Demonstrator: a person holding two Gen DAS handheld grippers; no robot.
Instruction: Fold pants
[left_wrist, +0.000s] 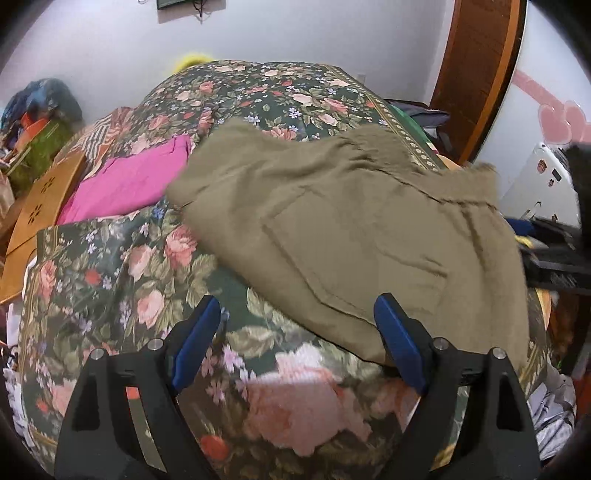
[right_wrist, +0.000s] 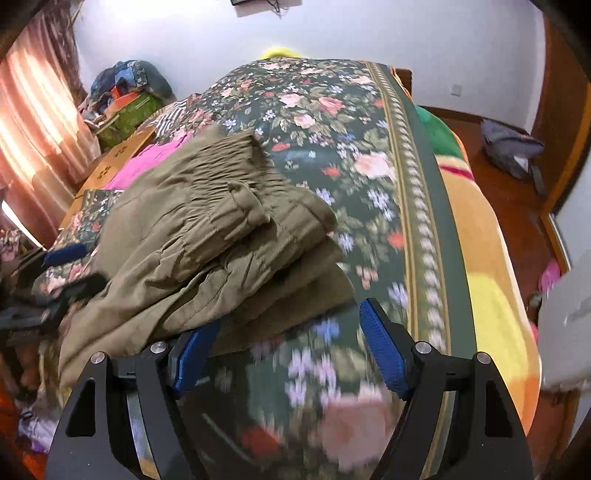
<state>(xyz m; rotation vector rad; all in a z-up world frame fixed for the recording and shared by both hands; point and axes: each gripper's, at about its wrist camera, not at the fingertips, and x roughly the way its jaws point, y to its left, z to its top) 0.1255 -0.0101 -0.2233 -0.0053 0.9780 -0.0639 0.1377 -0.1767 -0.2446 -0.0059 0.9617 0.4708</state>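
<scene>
Both grippers (left_wrist: 297, 328) (right_wrist: 291, 328) spread apart, empty; folded pants (left_wrist: 343, 229) near bedspread (left_wrist: 147, 295) edge.

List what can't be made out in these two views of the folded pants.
- Pants: the near left edge in the right wrist view is cut off by clutter and the gripper body.
- Pants' far right end in the left wrist view: motion blur; unclear where it rests.
- Bedspread between the right gripper fingers: pattern smeared by blur.
- Wall item: cut off by the top edge.
</scene>
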